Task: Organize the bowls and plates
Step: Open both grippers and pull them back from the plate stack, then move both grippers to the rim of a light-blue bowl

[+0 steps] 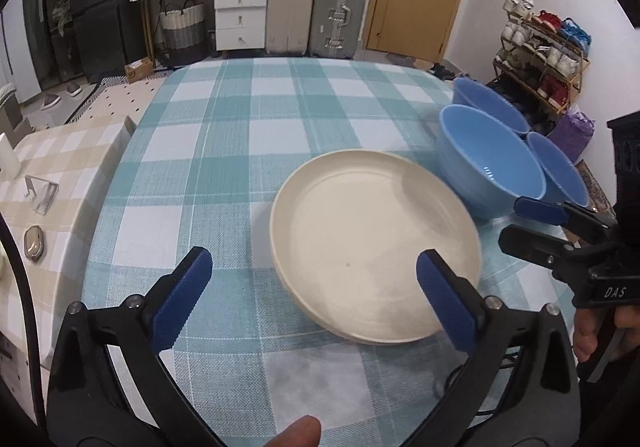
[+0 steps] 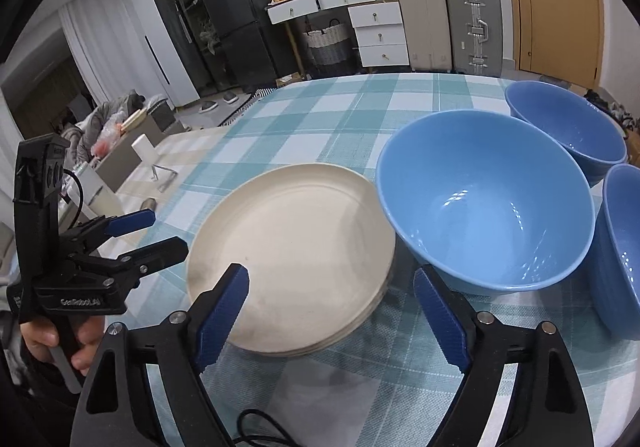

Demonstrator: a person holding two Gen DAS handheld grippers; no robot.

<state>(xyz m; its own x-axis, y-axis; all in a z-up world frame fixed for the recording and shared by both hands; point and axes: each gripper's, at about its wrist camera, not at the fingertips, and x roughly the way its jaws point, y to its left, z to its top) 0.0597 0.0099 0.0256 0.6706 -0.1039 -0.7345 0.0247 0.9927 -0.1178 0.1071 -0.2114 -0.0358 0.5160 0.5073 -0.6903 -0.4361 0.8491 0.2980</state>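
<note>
On checked woven cloth [image 1: 224, 151], round glossy cream plates [image 1: 372, 243] beside smooth blue bowls [image 1: 488, 171].

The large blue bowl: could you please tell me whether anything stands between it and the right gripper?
Nothing visible does: the right gripper, open and empty, faces the large blue bowl across bare tablecloth; the stacked cream plates sit just left.

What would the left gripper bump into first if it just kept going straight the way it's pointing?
Most likely the tablecloth just left of the cream plates. The open left gripper points down at the table, its right finger over the plate rim; depth is hard to judge.
</note>
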